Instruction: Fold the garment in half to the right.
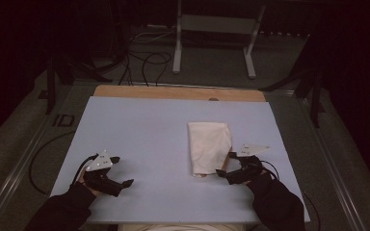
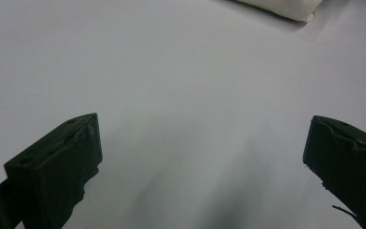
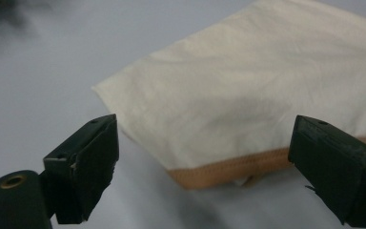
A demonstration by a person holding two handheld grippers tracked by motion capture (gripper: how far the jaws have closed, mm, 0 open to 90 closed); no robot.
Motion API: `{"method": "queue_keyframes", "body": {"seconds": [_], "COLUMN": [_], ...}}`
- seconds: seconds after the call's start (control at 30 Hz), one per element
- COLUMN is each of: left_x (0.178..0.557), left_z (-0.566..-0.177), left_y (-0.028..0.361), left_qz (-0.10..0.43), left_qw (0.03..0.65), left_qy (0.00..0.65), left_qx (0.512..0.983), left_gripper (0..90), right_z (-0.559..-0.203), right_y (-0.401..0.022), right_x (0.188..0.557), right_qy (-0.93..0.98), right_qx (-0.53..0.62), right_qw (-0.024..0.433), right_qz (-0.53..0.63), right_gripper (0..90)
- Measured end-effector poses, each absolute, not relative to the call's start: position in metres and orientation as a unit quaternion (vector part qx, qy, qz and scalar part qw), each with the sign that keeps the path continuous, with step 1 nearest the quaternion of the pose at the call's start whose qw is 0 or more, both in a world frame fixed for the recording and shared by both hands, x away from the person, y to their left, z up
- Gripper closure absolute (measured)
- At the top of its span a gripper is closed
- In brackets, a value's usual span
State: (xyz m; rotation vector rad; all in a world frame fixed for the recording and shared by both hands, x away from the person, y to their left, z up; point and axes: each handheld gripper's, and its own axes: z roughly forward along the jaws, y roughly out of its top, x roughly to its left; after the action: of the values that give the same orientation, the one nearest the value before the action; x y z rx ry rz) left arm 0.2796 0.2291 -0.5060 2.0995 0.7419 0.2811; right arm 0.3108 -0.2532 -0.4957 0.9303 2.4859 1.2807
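A folded cream cloth (image 1: 209,147) lies flat on the pale tabletop (image 1: 139,134), toward the right half and nearer the near edge than the far one. It looks light, thin and limp — a thing that will sag and unfold if lifted by one point, and that may slide on the smooth surface before a jaw gets under it. The folded layers are best pinched together at the near end, where a tan hem peeks out below the cream top layer; a grip there should catch every ply, while a pinch in the middle would likely lift only the top sheet.

The right gripper (image 1: 227,167) sits at the cloth's near right corner with its jaws spread wide and nothing between them, apparently not yet touching the fabric. The left gripper (image 1: 120,171) rests well apart from the cloth near the near left corner of the tabletop, its jaws likewise wide open over bare surface.

The right gripper view gives what the high view cannot — the stitched tan edge (image 3: 228,169), the fine creases, the slight loft of the fold. The left gripper view catches just a corner of the cloth (image 2: 286,7) far off, while the high view alone shows both grippers and the whole layout.
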Motion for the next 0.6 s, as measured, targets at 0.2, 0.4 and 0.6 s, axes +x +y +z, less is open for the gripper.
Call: {"method": "queue_keyframes", "body": {"seconds": [0.2, 0.4, 0.6], "left_x": [0.280, 0.279, 0.279], "left_z": [-0.506, -0.506, -0.506], "left_y": [0.229, 0.229, 0.229], "left_qz": [0.113, 0.112, 0.113], "left_qw": [0.433, 0.434, 0.434], "left_qy": [0.297, 0.297, 0.295], "left_qx": [0.843, 0.843, 0.844], "left_gripper": [0.1, 0.1, 0.1], "right_z": [-0.500, -0.505, -0.510], "right_y": [-0.262, -0.269, -0.274], "right_x": [0.303, 0.294, 0.292], "right_qy": [0.830, 0.825, 0.819], "right_qx": [0.323, 0.332, 0.340], "right_qw": [0.103, 0.117, 0.135], "right_qz": [0.444, 0.441, 0.443], "right_gripper": [10.0, 10.1, 10.1]}}
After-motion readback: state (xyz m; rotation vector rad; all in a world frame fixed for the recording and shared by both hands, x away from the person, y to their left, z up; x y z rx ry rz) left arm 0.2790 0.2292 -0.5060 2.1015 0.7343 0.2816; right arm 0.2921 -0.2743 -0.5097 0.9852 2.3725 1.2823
